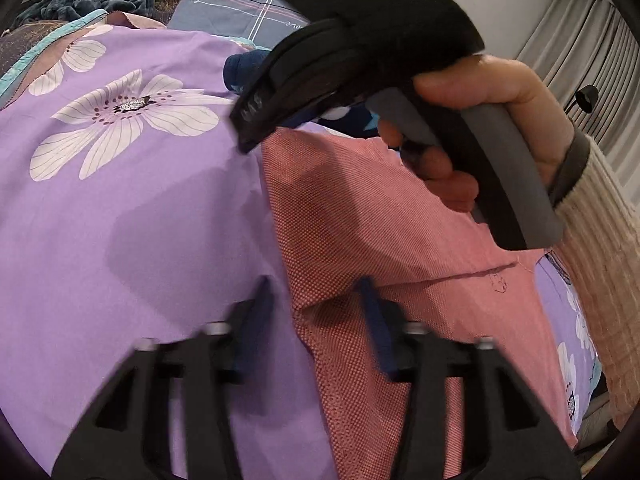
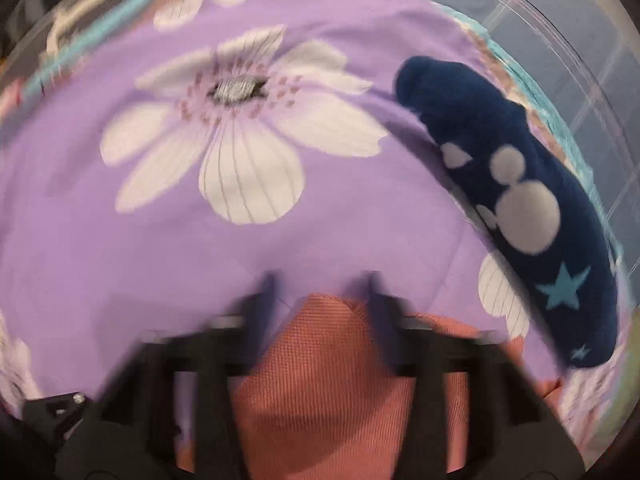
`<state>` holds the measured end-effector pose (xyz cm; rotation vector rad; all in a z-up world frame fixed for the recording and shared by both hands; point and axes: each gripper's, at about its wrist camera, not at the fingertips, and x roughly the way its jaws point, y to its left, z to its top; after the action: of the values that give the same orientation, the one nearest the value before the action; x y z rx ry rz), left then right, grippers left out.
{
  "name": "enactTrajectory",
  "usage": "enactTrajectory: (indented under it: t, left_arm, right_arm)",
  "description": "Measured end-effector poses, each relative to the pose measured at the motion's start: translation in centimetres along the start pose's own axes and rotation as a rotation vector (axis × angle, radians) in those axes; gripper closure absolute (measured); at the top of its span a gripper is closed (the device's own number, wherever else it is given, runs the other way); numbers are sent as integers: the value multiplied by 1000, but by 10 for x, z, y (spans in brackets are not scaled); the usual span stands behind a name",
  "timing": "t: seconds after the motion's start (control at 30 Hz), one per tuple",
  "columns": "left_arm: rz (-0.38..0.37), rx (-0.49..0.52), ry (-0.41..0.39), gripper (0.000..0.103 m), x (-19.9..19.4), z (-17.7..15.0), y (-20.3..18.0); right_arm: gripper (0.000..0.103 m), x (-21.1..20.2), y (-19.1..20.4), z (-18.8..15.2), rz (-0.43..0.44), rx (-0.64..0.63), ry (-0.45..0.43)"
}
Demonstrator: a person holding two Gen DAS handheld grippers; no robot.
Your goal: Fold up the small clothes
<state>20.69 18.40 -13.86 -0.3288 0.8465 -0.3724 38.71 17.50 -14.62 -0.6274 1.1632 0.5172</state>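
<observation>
Bed: purple flower sheet [image 1: 132,220].
Pink cloth [image 1: 392,232]: flat on the bed.
Blue cloth [image 2: 516,208]: near the bed's edge.
Left gripper [image 1: 316,300]: jaws apart over the pink cloth's edge.
Right gripper [image 2: 320,292]: jaws apart, pink cloth between them.

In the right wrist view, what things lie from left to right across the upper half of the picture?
Purple bedsheet → its big white flower → dark blue garment with white shapes and stars → grey checked bedding.

Lilac bedsheet [image 1: 160,220] with white flowers, pink-red finely checked garment [image 1: 380,220], navy cloth [image 2: 520,200] with white blobs, turquoise stars
</observation>
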Motion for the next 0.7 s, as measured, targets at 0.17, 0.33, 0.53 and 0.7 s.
enactTrajectory:
  t: [0.17,0.33,0.53,0.7]
  left_arm:
    - [62,17,-72,97,-17,-1,-4]
    - [187,98,-23,95,-8,-4,-18]
    - [211,86,-6,85,-10,-6,-12]
    - [232,97,-10,82,-9,-7,-14]
  right_arm:
    - [100,-36,-15,-3,100,82,-202]
    - [89,-16,-27,-11,113,135,-245]
    - [69,-64,-79,-70,100,263,-380]
    - [84,-90,-124,-185,97,374,-365]
